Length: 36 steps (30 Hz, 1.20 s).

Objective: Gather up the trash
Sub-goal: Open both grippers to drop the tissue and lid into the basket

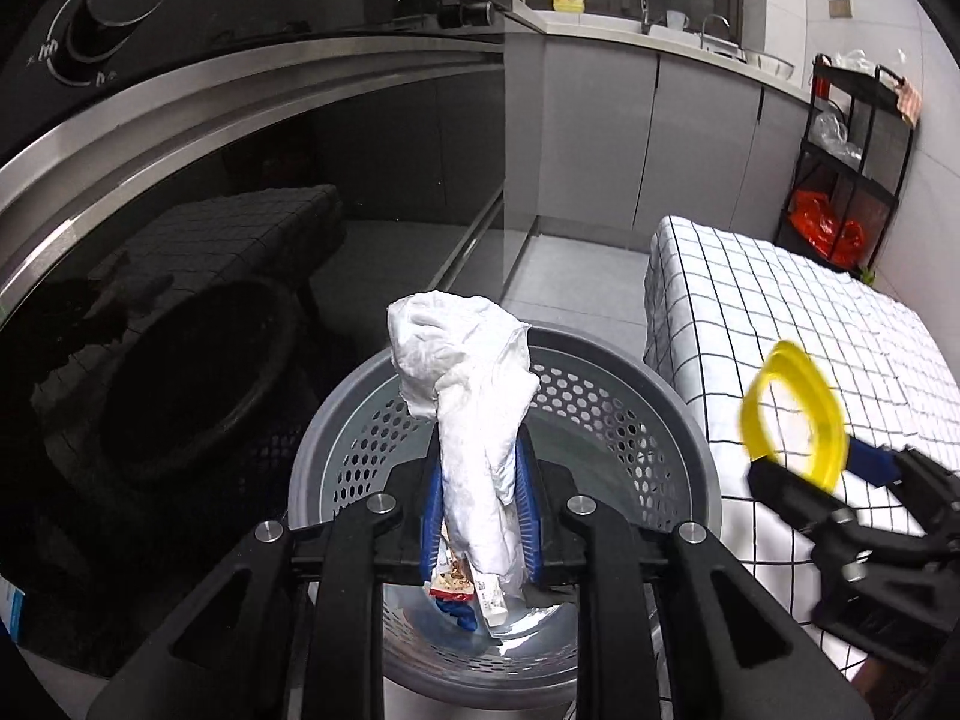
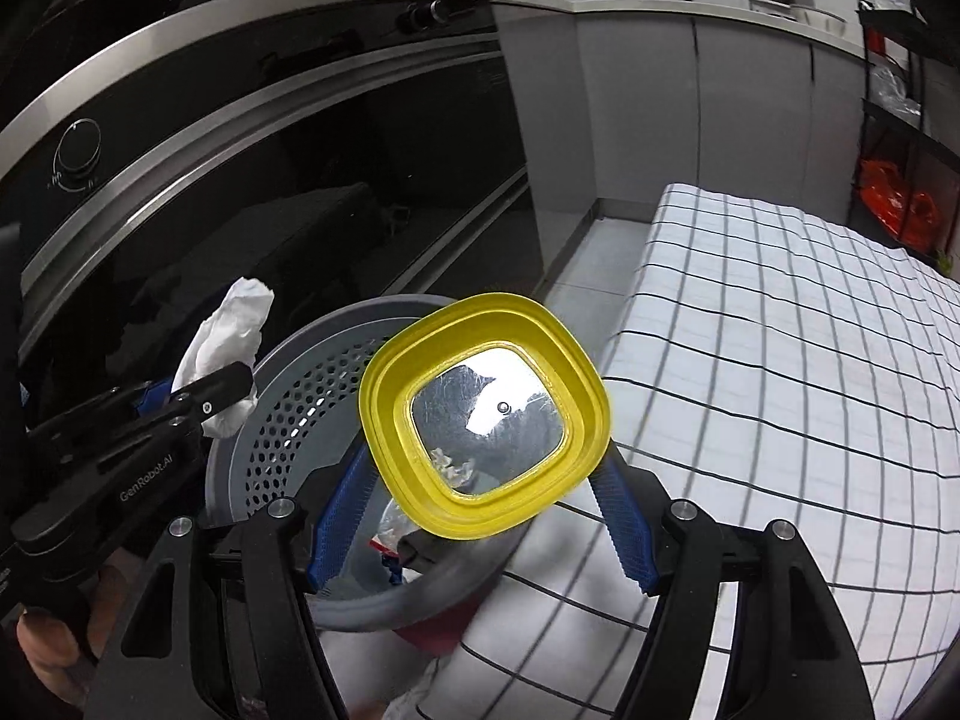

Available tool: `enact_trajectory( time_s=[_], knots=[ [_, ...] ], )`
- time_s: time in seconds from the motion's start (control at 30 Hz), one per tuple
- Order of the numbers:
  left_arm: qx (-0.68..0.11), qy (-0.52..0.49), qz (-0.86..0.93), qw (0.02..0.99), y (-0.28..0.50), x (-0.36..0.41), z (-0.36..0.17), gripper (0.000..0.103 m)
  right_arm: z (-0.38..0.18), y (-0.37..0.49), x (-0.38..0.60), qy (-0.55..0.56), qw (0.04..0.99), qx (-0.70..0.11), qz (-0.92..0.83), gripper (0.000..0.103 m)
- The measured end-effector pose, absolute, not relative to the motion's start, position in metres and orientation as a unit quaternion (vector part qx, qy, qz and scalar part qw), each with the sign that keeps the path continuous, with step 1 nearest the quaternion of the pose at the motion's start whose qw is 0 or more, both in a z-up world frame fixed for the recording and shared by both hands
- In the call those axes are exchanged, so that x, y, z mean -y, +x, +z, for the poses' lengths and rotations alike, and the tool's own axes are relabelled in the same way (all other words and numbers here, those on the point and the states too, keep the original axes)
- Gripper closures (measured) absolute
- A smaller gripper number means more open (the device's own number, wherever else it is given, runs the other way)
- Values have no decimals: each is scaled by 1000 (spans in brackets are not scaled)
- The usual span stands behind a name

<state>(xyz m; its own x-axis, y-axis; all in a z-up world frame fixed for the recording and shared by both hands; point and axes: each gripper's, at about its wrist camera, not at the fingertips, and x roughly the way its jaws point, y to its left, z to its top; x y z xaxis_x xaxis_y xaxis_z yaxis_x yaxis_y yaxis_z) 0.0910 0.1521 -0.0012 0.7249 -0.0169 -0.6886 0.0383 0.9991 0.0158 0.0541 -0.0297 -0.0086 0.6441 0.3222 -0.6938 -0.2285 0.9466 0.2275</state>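
The left gripper (image 1: pixel 480 480) stands over the grey bin (image 1: pixel 690 420), its blue pads (image 1: pixel 528 492) pinched close on a crumpled white tissue (image 1: pixel 462 372); the tissue sticks up and forward out of the jaws, its bunched top above the bin's far rim; its lower end hangs down between the pads toward the bin's inside. The bin is round, its wall pierced with holes, and stands on the floor between a dark oven front (image 1: pixel 240 192) and a table with a checked cloth (image 1: pixel 780 330); at its bottom lie a red-and-white wrapper (image 1: pixel 456 585) and something blue, too small to tell what.

The right gripper (image 2: pixel 483 516) holds a yellow lid (image 2: pixel 480 414), squarish with a clear middle, tilted toward the camera; its jaws stand wide, one blue pad at each side of the lid's lower edge, the lid clamped between them. The lid hangs over the bin's rim (image 2: pixel 288 354) on the table side; through its clear middle the bin's inside shows dimly. In the left view the lid (image 1: pixel 792 414) shows edge-on and blurred, in front of the cloth. In the right view the left gripper (image 2: pixel 198 396) and tissue (image 2: pixel 234 330) show at the bin's left edge; a hand (image 2: pixel 48 654) grips its handle at lower left.
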Motion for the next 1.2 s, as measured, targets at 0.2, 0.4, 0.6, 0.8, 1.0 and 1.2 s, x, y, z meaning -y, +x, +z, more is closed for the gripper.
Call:
enact_trajectory(
  time_s=[0.2,0.4,0.6,0.8,1.0,1.2],
  knots=[
    [-378,4,-10,926,93,-162,-4,79,-15,65,13,52,901,-397,165,35],
    [-374,-2,-2,927,97,-168,-2,71,-12,71,11,54,901,-395,170,35],
    [-363,-15,-5,932,91,-172,3,40,-8,72,13,64,902,-388,176,29],
    [-344,-18,-1,939,85,-174,12,30,-6,69,18,73,905,-384,167,29],
    [-345,-17,0,939,84,-175,12,28,-7,65,21,79,906,-383,160,29],
    [-343,-16,6,939,84,-176,13,22,-6,62,18,75,909,-381,150,29]
  ],
)
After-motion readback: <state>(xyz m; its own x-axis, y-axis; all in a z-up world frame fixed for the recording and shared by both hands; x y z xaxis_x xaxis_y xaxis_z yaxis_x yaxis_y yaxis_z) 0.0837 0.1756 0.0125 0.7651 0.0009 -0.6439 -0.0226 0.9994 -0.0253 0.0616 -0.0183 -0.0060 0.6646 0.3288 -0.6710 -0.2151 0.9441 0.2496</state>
